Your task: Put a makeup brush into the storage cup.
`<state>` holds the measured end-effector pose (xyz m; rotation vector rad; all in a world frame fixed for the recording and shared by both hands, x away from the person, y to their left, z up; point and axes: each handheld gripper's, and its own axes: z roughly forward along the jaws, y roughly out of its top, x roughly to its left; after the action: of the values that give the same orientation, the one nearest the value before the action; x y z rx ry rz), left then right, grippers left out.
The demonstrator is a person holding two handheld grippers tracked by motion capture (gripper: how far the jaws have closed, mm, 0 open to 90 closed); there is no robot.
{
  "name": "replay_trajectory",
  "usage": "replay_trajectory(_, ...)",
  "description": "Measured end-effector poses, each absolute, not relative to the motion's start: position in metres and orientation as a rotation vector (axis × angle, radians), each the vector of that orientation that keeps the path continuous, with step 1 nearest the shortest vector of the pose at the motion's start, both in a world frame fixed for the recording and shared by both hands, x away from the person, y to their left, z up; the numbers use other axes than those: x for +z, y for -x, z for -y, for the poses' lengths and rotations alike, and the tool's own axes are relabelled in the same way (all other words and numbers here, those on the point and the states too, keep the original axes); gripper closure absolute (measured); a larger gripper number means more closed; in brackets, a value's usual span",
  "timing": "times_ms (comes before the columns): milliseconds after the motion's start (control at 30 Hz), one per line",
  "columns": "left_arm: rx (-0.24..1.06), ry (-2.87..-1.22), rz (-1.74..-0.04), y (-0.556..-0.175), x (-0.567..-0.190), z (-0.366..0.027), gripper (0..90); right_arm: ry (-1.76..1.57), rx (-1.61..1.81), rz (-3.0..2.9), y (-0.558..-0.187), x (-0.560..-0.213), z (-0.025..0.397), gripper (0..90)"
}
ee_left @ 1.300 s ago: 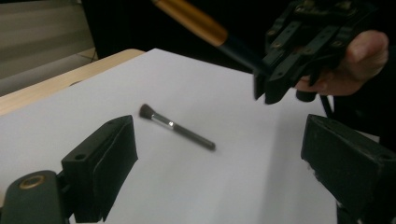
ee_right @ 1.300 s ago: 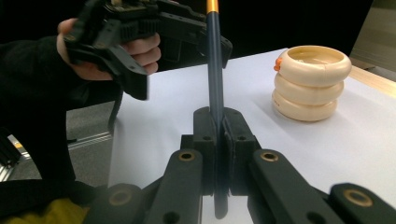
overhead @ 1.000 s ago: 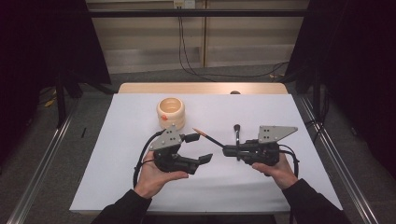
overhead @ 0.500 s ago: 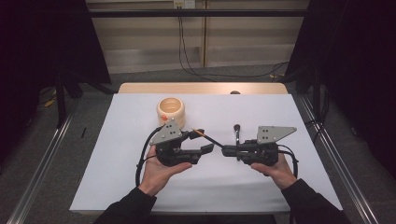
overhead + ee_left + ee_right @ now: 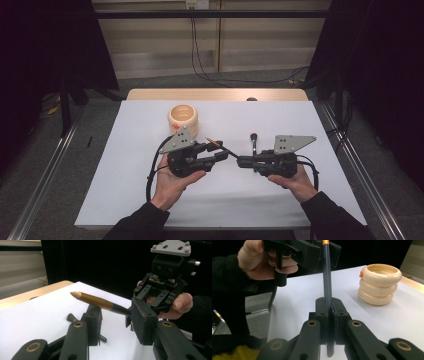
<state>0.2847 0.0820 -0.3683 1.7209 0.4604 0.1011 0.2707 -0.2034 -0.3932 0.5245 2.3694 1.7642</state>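
- The person's two hands meet near the middle of the white table, each holding a gripper, jaws pointing toward one another
- The right gripper has its jaws pressed tight on the dark end of a slim pen, a long thing with a dark blue body, an orange band and a gold upper part ending in a pale tip
- In the right gripper view the pen rises straight up from between the shut pads and passes between the other gripper's jaws at the top
- The left gripper has its jaws spread apart on either side of the pen; in the left gripper view one pad stands just beside the dark shaft, and I cannot tell whether it touches, while the other pad sits clear of it
- From the left gripper view the pen is tilted, gold end lifted above the table
- A cream holder shaped like three stacked rings stands upright farther back, toward the left, apart from both grippers
- A small dark stick-like item lies on the table just beyond the right gripper; what it is I cannot tell
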Motion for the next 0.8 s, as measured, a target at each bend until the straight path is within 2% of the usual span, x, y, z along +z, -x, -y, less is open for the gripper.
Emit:
replay_trajectory(533, 0.035, -1.695, -0.464, -0.2858, -0.3663, -0.0828, 75.5, -0.508, 1.75, -2.404, -0.2704, -0.3997, 0.1984, 86.2)
replay_trajectory(800, -0.055, -1.662, -0.436, -0.2851, -0.3641, -0.0824, 82.4, -0.504, 1.751, -2.406, -0.2704, -0.4016, 0.1962, 84.2)
